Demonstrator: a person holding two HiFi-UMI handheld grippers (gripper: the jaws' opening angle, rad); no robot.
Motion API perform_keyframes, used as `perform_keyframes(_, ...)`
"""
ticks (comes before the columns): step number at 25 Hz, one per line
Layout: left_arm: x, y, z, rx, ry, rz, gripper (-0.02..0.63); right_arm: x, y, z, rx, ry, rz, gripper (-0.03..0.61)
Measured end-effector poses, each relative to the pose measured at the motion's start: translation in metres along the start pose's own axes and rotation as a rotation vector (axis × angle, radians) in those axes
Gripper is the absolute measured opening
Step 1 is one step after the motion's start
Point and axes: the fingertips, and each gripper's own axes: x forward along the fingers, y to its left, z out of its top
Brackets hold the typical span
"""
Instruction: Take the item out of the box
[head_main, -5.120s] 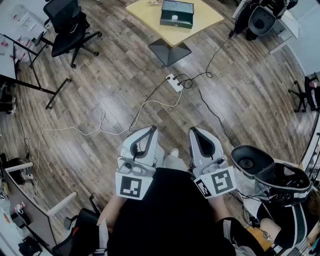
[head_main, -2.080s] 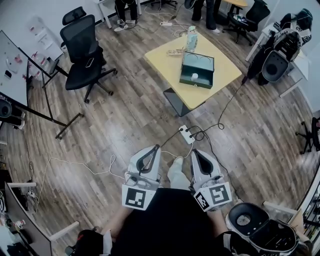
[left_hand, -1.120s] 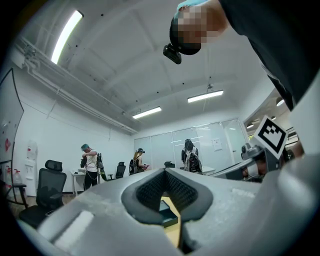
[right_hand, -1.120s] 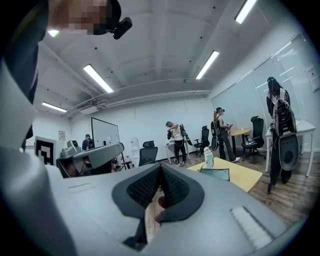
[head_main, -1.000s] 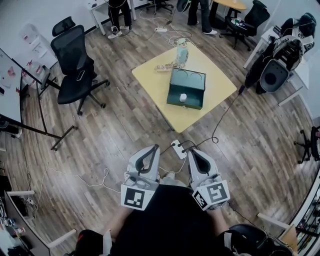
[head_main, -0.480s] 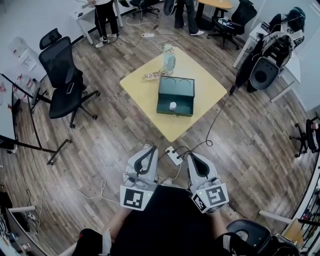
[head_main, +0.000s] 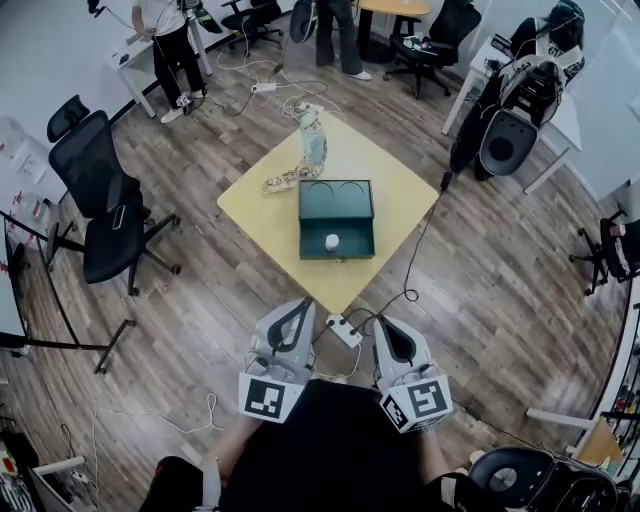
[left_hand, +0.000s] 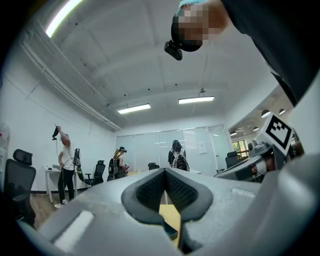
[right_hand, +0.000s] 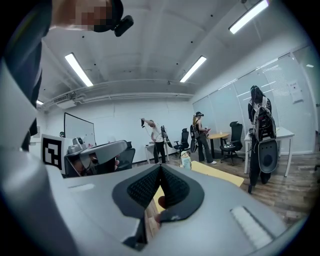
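An open dark green box lies on the square yellow table ahead of me, in the head view. A small white item sits inside it near the front wall. My left gripper and right gripper are held close to my body, well short of the table, over the wooden floor. Both are shut with nothing between the jaws. The left gripper view shows its tips meeting, and the right gripper view shows the same for its tips. Both look across the room, with the table edge in sight.
A pale bottle-like object and a power strip lie on the table's far side. A white power strip with cables lies on the floor by my feet. An office chair stands left; people and chairs stand behind.
The table and box have come much nearer and lower in the head view as I walked toward them. Both grippers stayed shut and in the same place before my body.
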Motion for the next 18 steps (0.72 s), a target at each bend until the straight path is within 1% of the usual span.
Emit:
perform_keyframes(4, 0.029, 0.018, -0.003, 0.004, -0.004, -0.051, 0.002, 0.027, -0.011, 0.001, 0.027, 0.016, -0.039, 0.003)
perform_keyframes(10, 0.062, 0.046, -0.010, -0.004, 0.009, -0.122, 0.001, 0.068, -0.023, 0.015, 0.024, 0.011, -0.096, 0.003)
perform_keyframes(13, 0.077, 0.063, -0.010, 0.007, -0.004, -0.156, 0.000, 0.088, -0.028, 0.019, 0.028, 0.009, -0.129, 0.003)
perform_keyframes(18, 0.100, 0.096, -0.016, 0.000, -0.010, -0.201, 0.000, 0.125, -0.032, 0.021, 0.031, 0.015, -0.180, 0.003)
